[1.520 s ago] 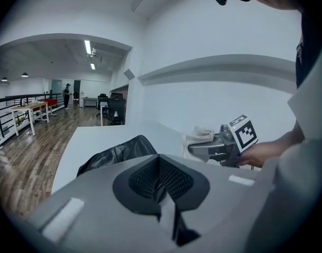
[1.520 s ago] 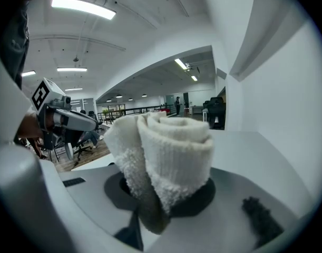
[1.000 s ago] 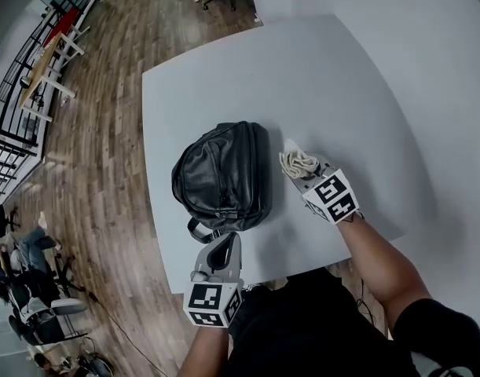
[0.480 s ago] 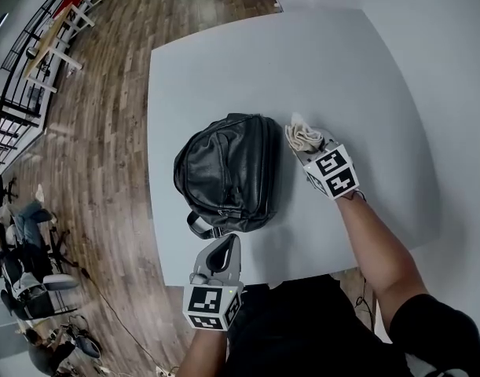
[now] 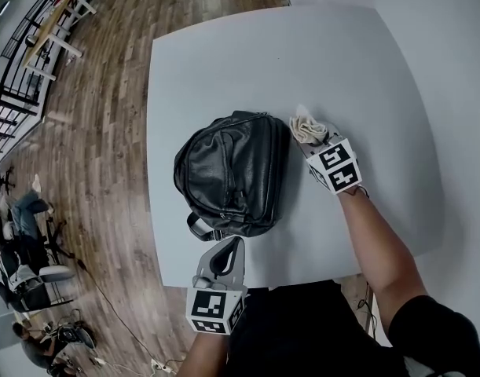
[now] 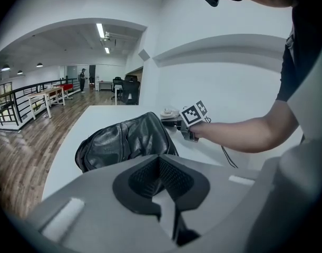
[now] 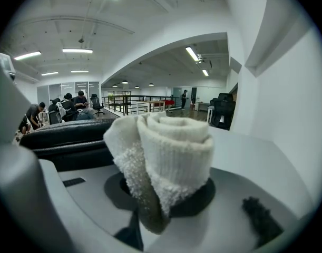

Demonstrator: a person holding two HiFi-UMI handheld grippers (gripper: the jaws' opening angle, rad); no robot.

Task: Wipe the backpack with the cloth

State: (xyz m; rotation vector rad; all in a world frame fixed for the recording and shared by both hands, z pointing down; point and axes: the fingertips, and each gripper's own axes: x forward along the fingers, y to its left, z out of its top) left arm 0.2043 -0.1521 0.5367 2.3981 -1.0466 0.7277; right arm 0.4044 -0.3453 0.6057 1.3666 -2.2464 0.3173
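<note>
From the head view, the black backpack (image 5: pixel 232 175) lay flat on the grey counter (image 5: pixel 224 61). Its long axis ran away from the person and leaned a touch to the right, with its strap loop at the near end. The right tool (image 5: pixel 313 141) was at the bag's far right corner, clamped on a rolled white cloth (image 5: pixel 305 127). The cloth was just beside the bag's side, though contact couldn't be called from up here. The left tool (image 5: pixel 229 247) hung off the near counter edge, pointing at the strap end and well short of the leather. In the left gripper view, that tool's jaws were pressed together with nothing between them. The bag filled the middle ground ahead, and the right tool and its cloth sat beyond it to the right. In the right gripper view, the roll of towelling stood up, pinched firmly between the jaws. The dark flank of the bag ran along the left, close by and at about the cloth's height. So the bag lay to the left of the cloth, and the right arm was plainly the nearer one. By my read, the wipe called for a short push leftward onto the leather, then strokes along that long axis.
</note>
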